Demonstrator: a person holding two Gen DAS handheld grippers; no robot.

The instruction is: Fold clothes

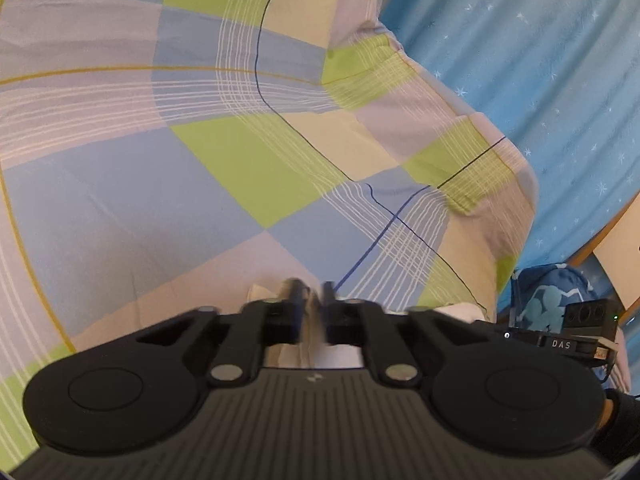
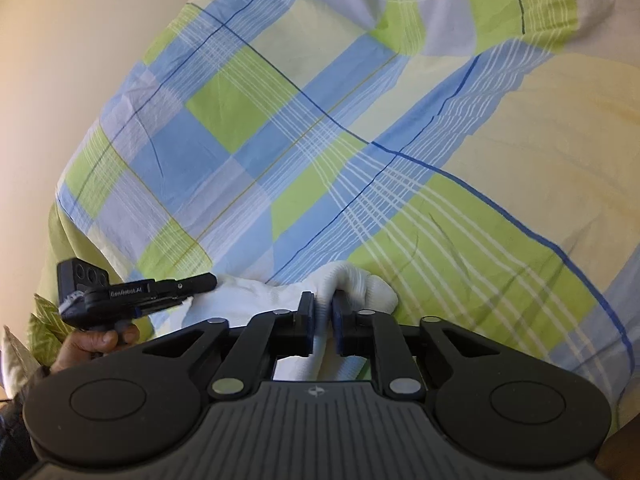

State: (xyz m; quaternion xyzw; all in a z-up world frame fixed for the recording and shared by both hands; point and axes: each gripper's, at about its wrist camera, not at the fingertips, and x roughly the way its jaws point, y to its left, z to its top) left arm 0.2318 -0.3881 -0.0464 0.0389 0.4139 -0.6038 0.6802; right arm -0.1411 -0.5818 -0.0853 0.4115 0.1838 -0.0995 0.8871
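Note:
A white garment (image 2: 356,282) lies bunched on the checked bedsheet (image 2: 280,140). In the right wrist view my right gripper (image 2: 323,306) is shut on a fold of it, with cloth running down between the fingers. My left gripper (image 2: 202,285), held by a hand (image 2: 94,340), clamps the garment's other end at the left. In the left wrist view the left gripper (image 1: 314,300) is blurred, its fingers nearly together with pale garment cloth (image 1: 310,344) pinched between them. The right gripper (image 1: 494,329) shows at the right edge beside a strip of white cloth.
The checked sheet (image 1: 200,160) covers the bed and drops off at its right edge. A blue star-patterned curtain (image 1: 540,60) hangs beyond it, with a blue bag (image 1: 548,300) and a wooden edge (image 1: 616,256) below. A cream wall (image 2: 60,60) lies left of the bed.

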